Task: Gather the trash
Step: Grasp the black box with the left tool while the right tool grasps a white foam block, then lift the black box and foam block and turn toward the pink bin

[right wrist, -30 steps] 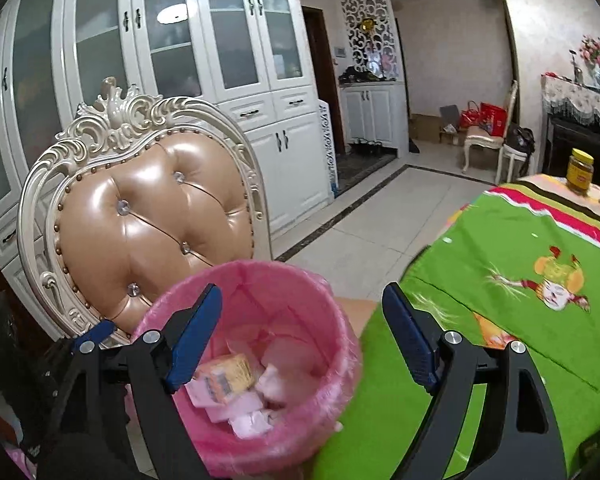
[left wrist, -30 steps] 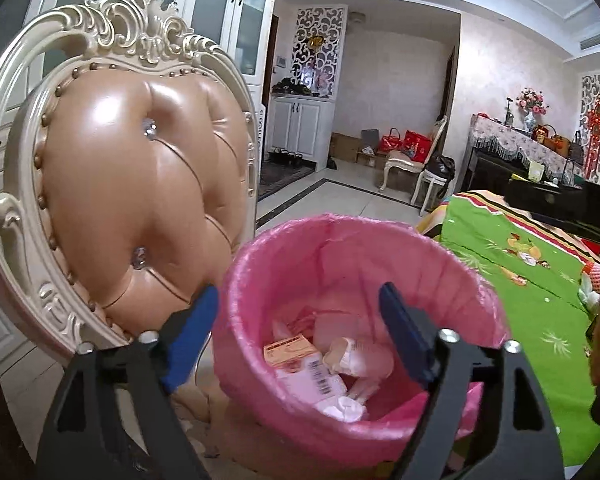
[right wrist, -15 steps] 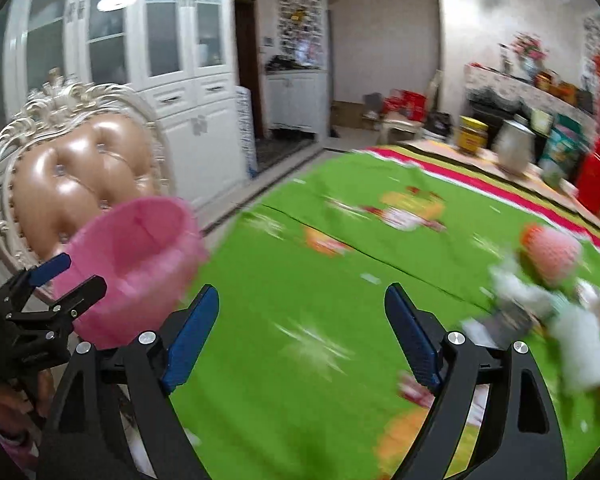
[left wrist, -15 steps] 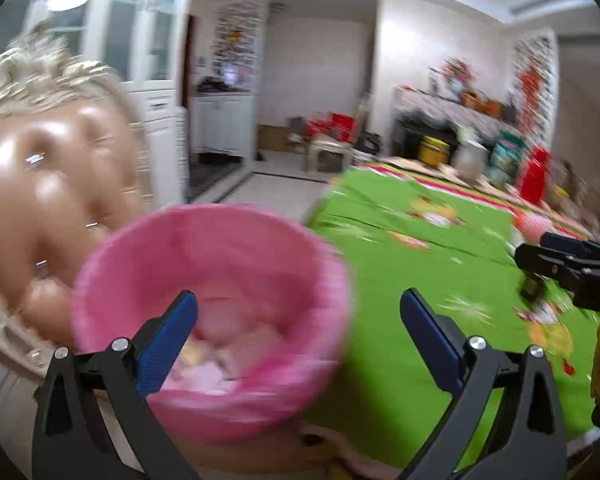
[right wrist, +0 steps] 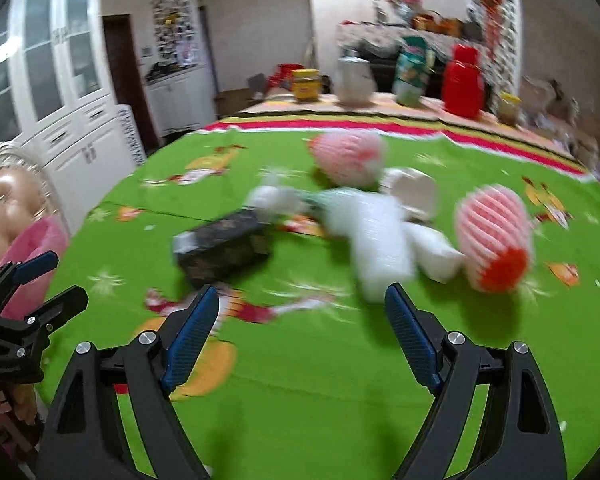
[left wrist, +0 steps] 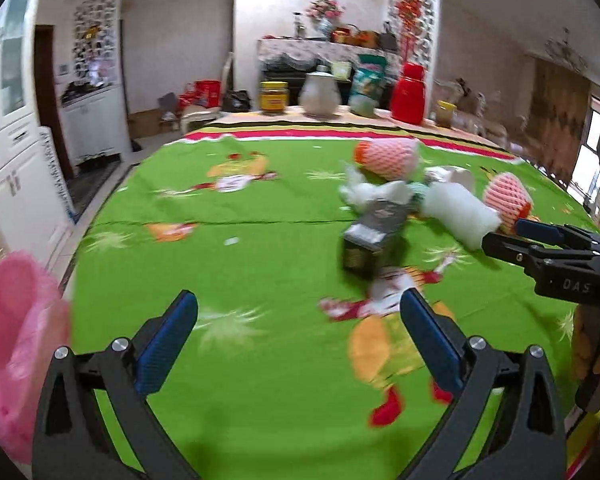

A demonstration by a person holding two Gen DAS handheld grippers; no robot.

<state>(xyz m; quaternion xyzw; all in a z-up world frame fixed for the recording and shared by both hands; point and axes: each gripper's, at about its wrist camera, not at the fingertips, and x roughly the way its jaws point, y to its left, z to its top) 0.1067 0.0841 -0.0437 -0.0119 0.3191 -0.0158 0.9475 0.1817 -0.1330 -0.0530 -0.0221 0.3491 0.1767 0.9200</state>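
A heap of trash lies on the green tablecloth (left wrist: 260,264): a dark box (left wrist: 374,240) (right wrist: 224,246), white foam wrap (left wrist: 458,208) (right wrist: 374,236), a crumpled tissue (right wrist: 270,198) and two pink foam nets (right wrist: 346,156) (right wrist: 492,236). My left gripper (left wrist: 298,300) is open and empty above bare cloth, short of the box. My right gripper (right wrist: 302,294) is open and empty too, just in front of the box and the foam wrap. The pink-lined bin (left wrist: 16,340) (right wrist: 32,256) stands off the table's left edge. The picture is blurred by motion.
At the table's far edge stand a yellow jar (left wrist: 274,98), a pale kettle (left wrist: 320,94), a bag (left wrist: 366,88) and a red flask (left wrist: 410,94). White cabinets (left wrist: 16,168) line the left wall. A padded chair back (right wrist: 0,204) shows beside the bin.
Both views have swung right, from the bin and chair to the trash on the table. The bin has slid to the left edge. The left jaws stand wider than a second ago.
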